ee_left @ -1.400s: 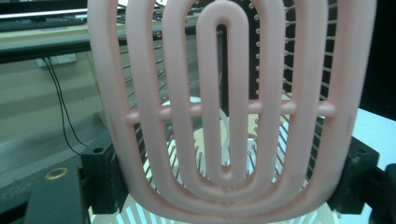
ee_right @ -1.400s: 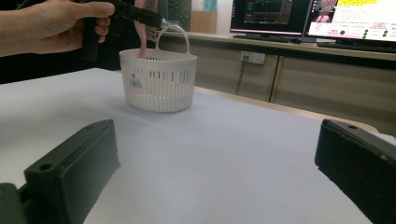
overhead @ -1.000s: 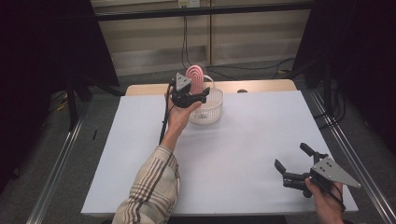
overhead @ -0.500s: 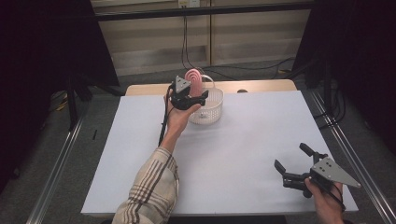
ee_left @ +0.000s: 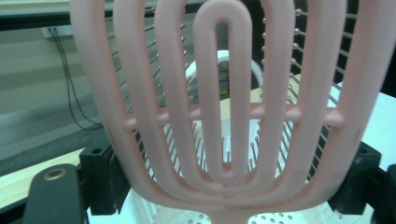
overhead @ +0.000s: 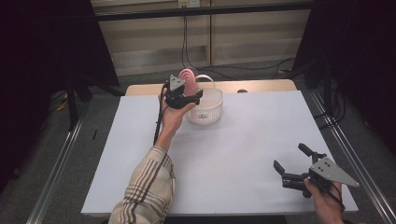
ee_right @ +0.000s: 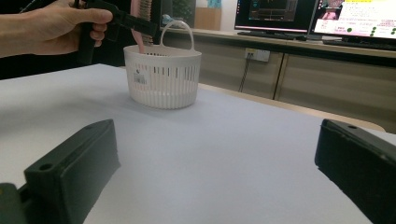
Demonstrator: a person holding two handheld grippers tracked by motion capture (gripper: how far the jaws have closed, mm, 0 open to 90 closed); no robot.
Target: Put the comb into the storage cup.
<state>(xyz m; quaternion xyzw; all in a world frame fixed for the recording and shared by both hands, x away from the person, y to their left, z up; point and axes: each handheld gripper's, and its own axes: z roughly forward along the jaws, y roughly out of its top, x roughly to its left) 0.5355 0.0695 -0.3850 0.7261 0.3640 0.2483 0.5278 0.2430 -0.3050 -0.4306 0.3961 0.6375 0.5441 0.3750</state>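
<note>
A pink vented hairbrush (overhead: 188,78) stands upright with its handle down in a white perforated basket (overhead: 206,108) at the table's far middle. My left gripper (overhead: 187,96) is shut on it from the basket's left side. In the left gripper view the brush head (ee_left: 224,200) spans the width between the two black jaws, which press on its outer edges, with the basket's handle behind. My right gripper (overhead: 293,164) rests low at the near right of the table, open with nothing between its jaws. The right gripper view looks between those open jaws (ee_right: 215,154) towards the basket (ee_right: 163,79) and the brush (ee_right: 139,32).
The white table (overhead: 233,154) stretches bare between the basket and my right gripper. A wooden strip (overhead: 261,86) runs along the far edge. Metal rails (overhead: 60,154) flank both sides. Monitors (ee_right: 299,14) stand on a bench beyond.
The left gripper and the brush have sunk slightly at the basket. The right gripper has stayed where it was.
</note>
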